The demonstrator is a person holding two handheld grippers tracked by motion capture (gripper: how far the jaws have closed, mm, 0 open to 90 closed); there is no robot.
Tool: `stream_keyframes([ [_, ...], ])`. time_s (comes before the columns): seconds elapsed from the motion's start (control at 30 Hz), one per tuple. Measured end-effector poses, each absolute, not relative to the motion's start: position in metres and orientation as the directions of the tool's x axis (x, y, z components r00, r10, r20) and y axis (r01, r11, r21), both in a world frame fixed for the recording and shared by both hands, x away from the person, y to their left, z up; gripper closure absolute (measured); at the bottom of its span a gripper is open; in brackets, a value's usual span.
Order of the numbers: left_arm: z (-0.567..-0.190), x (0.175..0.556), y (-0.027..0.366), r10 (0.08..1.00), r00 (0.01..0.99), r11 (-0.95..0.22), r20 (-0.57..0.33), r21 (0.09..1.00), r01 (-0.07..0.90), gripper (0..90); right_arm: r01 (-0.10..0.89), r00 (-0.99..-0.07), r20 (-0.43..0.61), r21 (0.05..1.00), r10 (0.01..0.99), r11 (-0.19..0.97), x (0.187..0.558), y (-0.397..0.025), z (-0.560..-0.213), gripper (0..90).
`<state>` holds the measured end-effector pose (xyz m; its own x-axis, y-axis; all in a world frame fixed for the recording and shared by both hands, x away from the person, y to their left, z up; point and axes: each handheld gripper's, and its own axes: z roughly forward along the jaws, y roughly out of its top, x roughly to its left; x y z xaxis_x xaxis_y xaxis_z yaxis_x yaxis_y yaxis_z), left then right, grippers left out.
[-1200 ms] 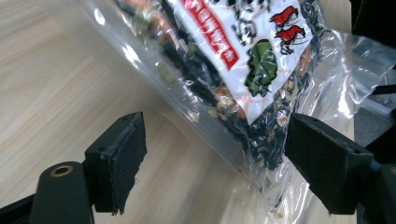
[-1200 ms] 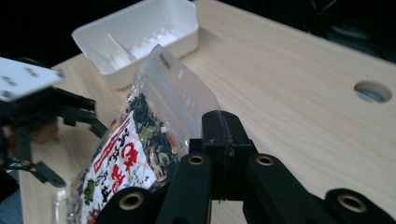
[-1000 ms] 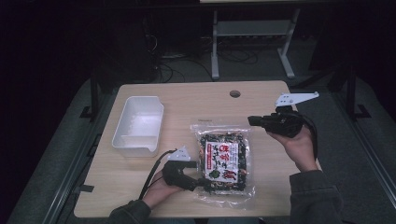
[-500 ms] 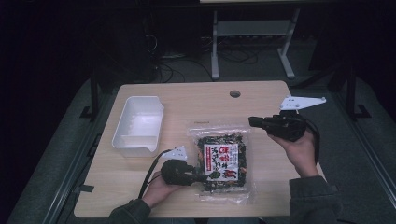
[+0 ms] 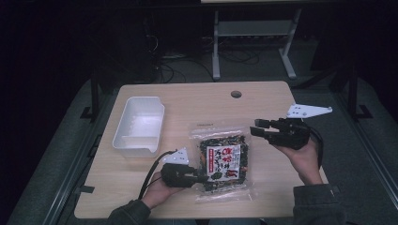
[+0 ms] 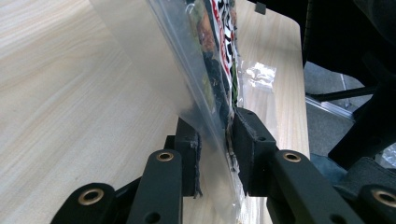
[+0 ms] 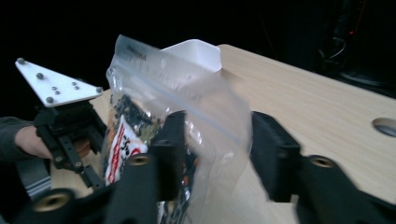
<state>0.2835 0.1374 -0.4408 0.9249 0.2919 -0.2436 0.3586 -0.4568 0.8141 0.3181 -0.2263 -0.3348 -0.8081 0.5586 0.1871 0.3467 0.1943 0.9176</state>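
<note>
Left gripper (image 5: 202,177) fingers clamp snack bag (image 5: 224,159) at its edge. Right gripper (image 5: 257,128) fingers spread wide, bag's top between them, untouched.

1. The snack bag (image 5: 221,159) is a clear zip-top plastic pouch with dark contents and a red, white and black printed label.
2. It sits right of the white tray (image 5: 139,124), near but apart from it, with its clear sealed top edge pointing toward the far side.
3. Its lower left edge is pinched between two black pads in the left gripper view (image 6: 212,126).
4. It looks raised and tilted rather than flat, though the high view leaves this unsure.
</note>
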Motion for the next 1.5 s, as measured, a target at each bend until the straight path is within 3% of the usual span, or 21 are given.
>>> stream_keyframes([
  [0.07, -0.44, 0.283, 0.138, 0.297, 0.927, -0.46, -0.229, 0.817, 0.349, 72.0, 0.356, -0.802, 0.191, 0.914, 0.566, 0.196, 0.316, -0.225, -0.342, 40.0],
  [0.3, -0.438, 0.283, 0.141, 0.3, 0.928, -0.456, -0.222, 0.821, 0.343, 72.5, 0.393, -0.833, 0.233, 0.888, 0.501, 0.24, 0.313, -0.215, -0.369, 24.8],
  [0.77, -0.435, 0.281, 0.143, 0.284, 0.938, -0.458, -0.2, 0.831, 0.315, 73.3, 0.425, -0.859, 0.298, 0.869, 0.416, 0.254, 0.32, -0.2, -0.393, 22.6],
  [1.1, -0.432, 0.28, 0.144, 0.246, 0.949, -0.455, -0.195, 0.842, 0.291, 74.4, 0.399, -0.894, 0.313, 0.881, 0.321, 0.253, 0.32, -0.191, -0.396, 44.5],
  [1.37, -0.43, 0.287, 0.154, 0.27, 0.938, -0.424, -0.217, 0.848, 0.318, 73.9, 0.369, -0.921, 0.317, 0.896, 0.226, 0.248, 0.315, -0.188, -0.391, 64.3],
  [1.5, -0.43, 0.289, 0.158, 0.28, 0.935, -0.422, -0.217, 0.847, 0.323, 72.1, 0.344, -0.931, 0.29, 0.898, 0.22, 0.273, 0.311, -0.183, -0.389, 68.5],
])
